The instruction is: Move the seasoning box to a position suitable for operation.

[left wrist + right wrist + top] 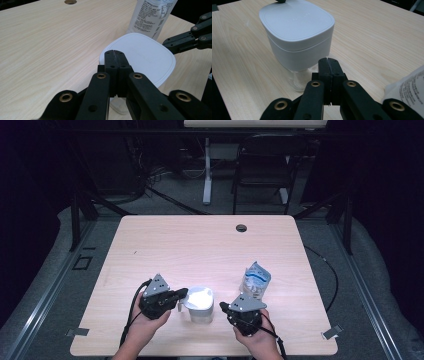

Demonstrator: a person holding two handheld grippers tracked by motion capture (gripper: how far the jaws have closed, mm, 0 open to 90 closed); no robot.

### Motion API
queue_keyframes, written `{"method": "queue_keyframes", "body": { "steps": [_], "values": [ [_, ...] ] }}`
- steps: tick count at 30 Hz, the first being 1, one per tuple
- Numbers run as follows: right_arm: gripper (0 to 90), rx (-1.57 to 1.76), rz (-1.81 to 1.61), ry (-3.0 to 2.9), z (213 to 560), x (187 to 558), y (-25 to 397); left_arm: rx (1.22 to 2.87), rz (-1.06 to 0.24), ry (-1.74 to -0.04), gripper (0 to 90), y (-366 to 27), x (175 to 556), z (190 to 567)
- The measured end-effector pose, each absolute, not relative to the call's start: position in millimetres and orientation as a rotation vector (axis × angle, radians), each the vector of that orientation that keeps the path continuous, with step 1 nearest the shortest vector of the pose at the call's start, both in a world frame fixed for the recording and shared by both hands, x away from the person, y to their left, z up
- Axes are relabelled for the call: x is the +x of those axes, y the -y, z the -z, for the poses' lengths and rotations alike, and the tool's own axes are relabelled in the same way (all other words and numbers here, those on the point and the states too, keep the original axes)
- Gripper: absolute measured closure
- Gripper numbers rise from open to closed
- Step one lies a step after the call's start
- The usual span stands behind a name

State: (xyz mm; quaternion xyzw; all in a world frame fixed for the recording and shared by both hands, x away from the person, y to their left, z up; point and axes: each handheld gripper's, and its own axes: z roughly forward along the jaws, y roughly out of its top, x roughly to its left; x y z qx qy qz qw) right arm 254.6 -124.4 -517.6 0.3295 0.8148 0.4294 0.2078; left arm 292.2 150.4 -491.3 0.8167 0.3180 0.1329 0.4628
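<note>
A clear jar with a big white rounded-square lid (199,299) (142,56) (295,21) stands near the table's front edge, between my two grippers. My left gripper (184,294) (114,53) is shut and empty, its tip just over the lid's left rim. My right gripper (223,307) (327,60) is shut and empty too, low on the jar's right side, close to its glass base (299,81). A clear plastic pouch with printed text (255,279) (150,17) (408,86) stands upright beside the right gripper.
The light wooden table (200,245) has a round cable hole (241,227) (70,1) at its far edge. A black folding chair (262,165) and a white desk leg (207,175) stand beyond the table.
</note>
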Motion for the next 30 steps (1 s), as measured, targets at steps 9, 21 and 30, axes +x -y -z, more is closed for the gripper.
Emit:
{"method": "queue_keyframes", "body": {
  "steps": [9, 21, 30],
  "values": [
    [90.0, 0.889, -1.198, -2.290, 519, 256, 115, 2.004, -0.327, -0.783, 90.0, -150, 292, 492],
    [90.0, 0.876, -1.203, -2.301, 519, 257, 110, 2.000, -0.326, -0.786, 90.0, -150, 292, 492],
    [90.0, 0.873, -1.202, -2.297, 519, 257, 109, 2.000, -0.326, -0.787, 90.0, -150, 292, 492]
  ]
}}
